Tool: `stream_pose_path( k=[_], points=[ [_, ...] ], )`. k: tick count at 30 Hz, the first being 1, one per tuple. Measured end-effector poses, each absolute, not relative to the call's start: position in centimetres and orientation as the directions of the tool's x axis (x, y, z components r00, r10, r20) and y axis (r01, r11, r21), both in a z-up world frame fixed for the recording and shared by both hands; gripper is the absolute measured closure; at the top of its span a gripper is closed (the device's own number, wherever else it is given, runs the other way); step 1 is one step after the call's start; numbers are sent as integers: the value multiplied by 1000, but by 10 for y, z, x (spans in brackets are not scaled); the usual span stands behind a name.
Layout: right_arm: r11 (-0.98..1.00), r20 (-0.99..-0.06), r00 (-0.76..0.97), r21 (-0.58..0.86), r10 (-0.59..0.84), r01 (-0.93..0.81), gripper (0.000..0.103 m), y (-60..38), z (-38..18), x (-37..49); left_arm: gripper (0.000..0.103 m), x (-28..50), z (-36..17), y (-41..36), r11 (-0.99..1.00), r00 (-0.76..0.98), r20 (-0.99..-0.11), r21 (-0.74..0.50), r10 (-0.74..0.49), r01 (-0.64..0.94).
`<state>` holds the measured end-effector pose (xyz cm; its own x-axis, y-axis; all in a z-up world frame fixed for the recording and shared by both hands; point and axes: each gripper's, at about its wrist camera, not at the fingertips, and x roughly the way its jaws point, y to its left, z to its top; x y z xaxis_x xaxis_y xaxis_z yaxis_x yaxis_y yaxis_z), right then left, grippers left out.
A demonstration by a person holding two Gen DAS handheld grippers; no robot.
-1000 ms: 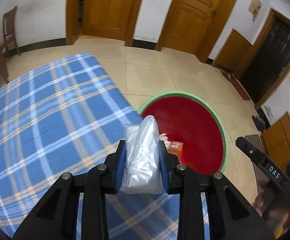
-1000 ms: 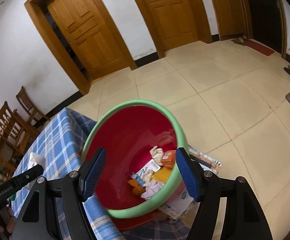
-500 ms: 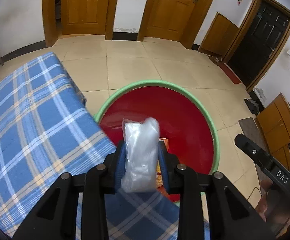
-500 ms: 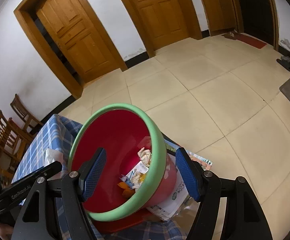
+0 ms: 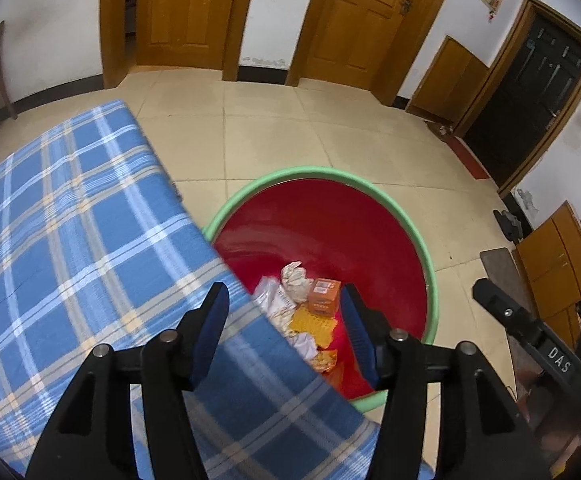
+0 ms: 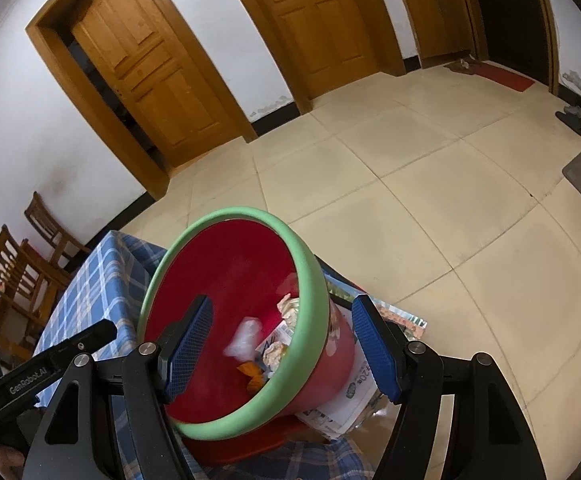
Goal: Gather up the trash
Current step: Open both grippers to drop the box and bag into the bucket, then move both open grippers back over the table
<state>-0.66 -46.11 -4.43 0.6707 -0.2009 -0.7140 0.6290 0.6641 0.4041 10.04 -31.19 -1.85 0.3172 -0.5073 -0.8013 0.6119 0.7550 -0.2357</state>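
Red bin (image 6: 246,320) with green rim, beside the checked table (image 5: 70,248).
Left gripper (image 5: 284,320) above bin edge, jaws open, empty; right gripper (image 6: 282,344) jaws open astride bin rim; blurred plastic bag (image 6: 244,336) inside bin among crumpled trash (image 5: 302,304).

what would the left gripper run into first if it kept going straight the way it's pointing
Probably the trash pile inside the red bin: the open left gripper points down over the plaid tablecloth's edge into it. Depth is unclear, so it might clip that edge first.

left gripper (image 5: 284,322): jaws apart (nothing held) | over red bin (image 5: 426,256)
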Motion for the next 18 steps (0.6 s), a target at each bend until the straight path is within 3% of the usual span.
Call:
stream_pose_path(
  k=[8, 18],
  points=[
    [695, -710, 681, 398, -181, 599, 30, -446, -35, -1, 45, 108, -8, -274, 808, 361, -800, -242, -480, 538],
    [755, -697, 701, 374, -153, 538, 30, -416, -20, 7, 35, 103, -1, -229, 868, 435, -795, -216, -422, 448]
  ],
)
